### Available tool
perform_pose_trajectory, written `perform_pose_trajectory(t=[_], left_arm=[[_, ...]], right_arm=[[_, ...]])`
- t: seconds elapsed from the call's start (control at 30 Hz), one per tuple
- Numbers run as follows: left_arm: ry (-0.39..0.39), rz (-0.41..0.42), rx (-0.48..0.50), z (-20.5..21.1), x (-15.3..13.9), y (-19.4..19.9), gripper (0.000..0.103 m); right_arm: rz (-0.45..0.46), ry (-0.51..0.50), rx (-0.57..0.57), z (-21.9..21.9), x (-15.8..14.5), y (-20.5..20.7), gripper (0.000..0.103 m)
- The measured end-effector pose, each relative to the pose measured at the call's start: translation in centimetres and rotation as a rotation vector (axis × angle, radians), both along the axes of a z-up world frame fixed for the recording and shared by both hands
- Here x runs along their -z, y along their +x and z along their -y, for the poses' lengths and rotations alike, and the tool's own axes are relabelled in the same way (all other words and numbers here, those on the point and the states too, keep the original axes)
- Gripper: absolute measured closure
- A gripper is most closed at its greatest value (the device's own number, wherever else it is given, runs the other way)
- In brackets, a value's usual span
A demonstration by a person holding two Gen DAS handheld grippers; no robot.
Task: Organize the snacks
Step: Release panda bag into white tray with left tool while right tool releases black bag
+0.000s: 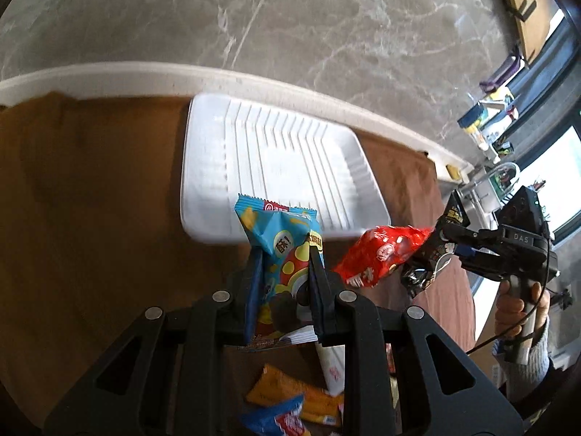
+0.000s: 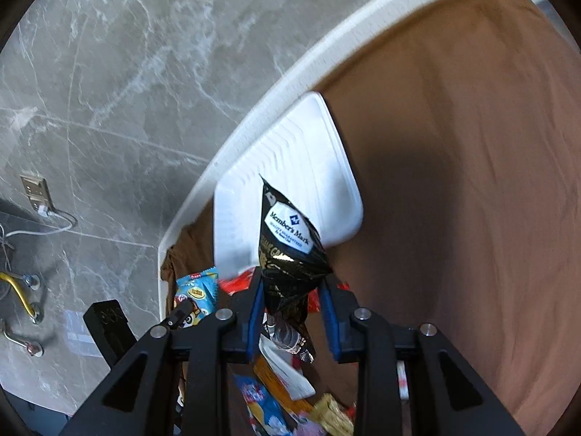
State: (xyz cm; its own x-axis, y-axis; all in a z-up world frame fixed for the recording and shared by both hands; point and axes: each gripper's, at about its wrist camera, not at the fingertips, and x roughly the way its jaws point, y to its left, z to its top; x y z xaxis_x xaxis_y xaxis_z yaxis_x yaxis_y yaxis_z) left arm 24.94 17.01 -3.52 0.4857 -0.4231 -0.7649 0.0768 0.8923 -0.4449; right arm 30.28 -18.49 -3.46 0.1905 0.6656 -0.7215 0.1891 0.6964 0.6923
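Two grippers were loaded, one packet each. Left gripper (image 1: 285,254) was clamped on a blue snack packet (image 1: 279,239), fingers pressed into both sides, packet held off the cloth just in front of the near edge of the white tray (image 1: 218,167). Right gripper (image 2: 292,287) was closed on a black snack bag (image 2: 290,239), pinched at its lower half, with the top of the bag standing up over the tray's near end. In the left wrist view the right gripper (image 1: 441,234) sat right of the tray with the black bag (image 1: 428,269) hanging from it. A red packet (image 1: 381,254) lay beside that bag, near the tray's right corner. The tray sat on a brown cloth (image 1: 90,200) against the white table edge (image 1: 109,76). Loose packets, orange (image 1: 290,392) and blue (image 1: 276,418) among them, lay on the cloth on the near side of the tray, under the left gripper. Grey marble floor (image 1: 290,18) was beyond the table edge.
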Motion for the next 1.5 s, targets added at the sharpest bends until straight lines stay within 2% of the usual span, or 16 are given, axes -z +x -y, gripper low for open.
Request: perform_pose_trajectory(t=[0.17, 0.4, 0.7, 0.87, 0.93, 1.07, 1.3, 1.5], left_arm=[[0.006, 0.032, -0.002, -0.7, -0.8, 2.3, 0.082], [0.026, 0.043, 0.001, -0.5, -0.5, 6.2, 0.082], [0.082, 0.042, 0.024, 0.5, 1.2, 10.2, 0.082], [0.176, 0.031, 0.036, 1.8, 2.7, 12.1, 0.081], [0.235, 0.037, 0.044, 2.4, 3.4, 12.6, 0.081], [0.297, 0.037, 0.043, 2.9, 4.2, 13.0, 0.080], [0.286, 0.031, 0.005, 1.8, 4.0, 12.5, 0.080], [0.257, 0.060, -0.029, 0.7, 2.0, 9.7, 0.080]], right_arm=[[0.068, 0.015, -0.006, -0.3, -2.6, 3.8, 0.072], [0.108, 0.031, -0.027, -1.6, -3.2, 7.6, 0.072], [0.035, 0.042, -0.015, -4.1, 1.3, 12.1, 0.072], [-0.037, -0.005, -0.037, -6.0, 4.9, 13.4, 0.069], [-0.044, -0.040, -0.058, -6.5, 5.8, 13.4, 0.061], [-0.023, -0.081, -0.104, -7.4, 6.2, 12.7, 0.058], [0.057, -0.157, -0.211, -9.0, 4.2, 10.3, 0.054], [0.190, -0.277, -0.369, -10.7, 1.7, 6.1, 0.051]])
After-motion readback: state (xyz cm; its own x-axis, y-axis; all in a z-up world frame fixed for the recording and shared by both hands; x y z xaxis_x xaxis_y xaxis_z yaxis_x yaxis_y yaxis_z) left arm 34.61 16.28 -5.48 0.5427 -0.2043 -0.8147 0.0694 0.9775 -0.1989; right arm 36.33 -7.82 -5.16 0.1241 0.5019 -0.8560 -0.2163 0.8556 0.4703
